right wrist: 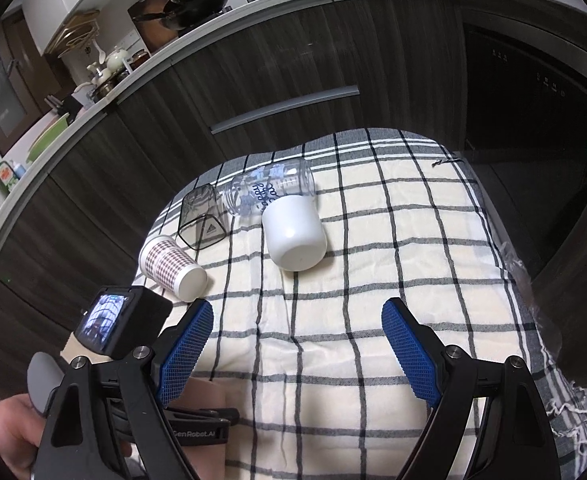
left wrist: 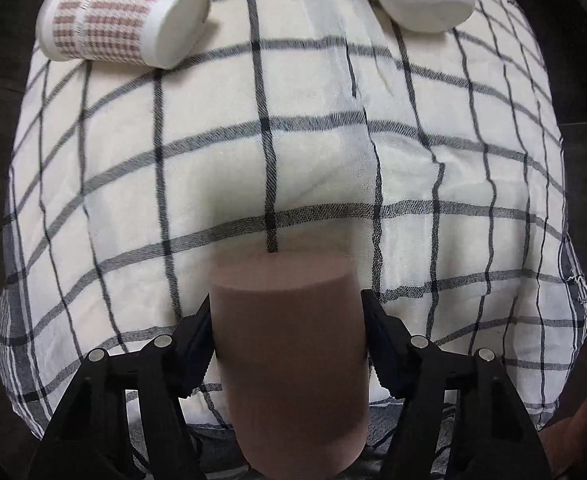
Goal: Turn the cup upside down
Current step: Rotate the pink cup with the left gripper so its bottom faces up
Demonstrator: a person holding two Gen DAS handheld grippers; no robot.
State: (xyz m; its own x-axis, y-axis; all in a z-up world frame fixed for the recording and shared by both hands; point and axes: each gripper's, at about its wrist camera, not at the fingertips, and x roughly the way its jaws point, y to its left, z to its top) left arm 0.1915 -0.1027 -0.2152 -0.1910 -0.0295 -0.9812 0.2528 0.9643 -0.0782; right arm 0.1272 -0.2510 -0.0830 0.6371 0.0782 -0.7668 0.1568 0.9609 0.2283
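- Left gripper (left wrist: 287,344) clamps a brown cup (left wrist: 289,364) above the checked cloth (left wrist: 413,168) (orientation unclear), so flip apparently unfinished.
- Right gripper (right wrist: 297,354) hangs wide open, empty.

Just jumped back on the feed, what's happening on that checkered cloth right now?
The left gripper is shut on a brown cup, flat end facing away from the camera. The right gripper is open and holds nothing, over the checkered cloth. Farther back, the white cup and patterned paper cup show their bases, apparently upside down. A dark clear cup stands beside a clear bottle on its side.
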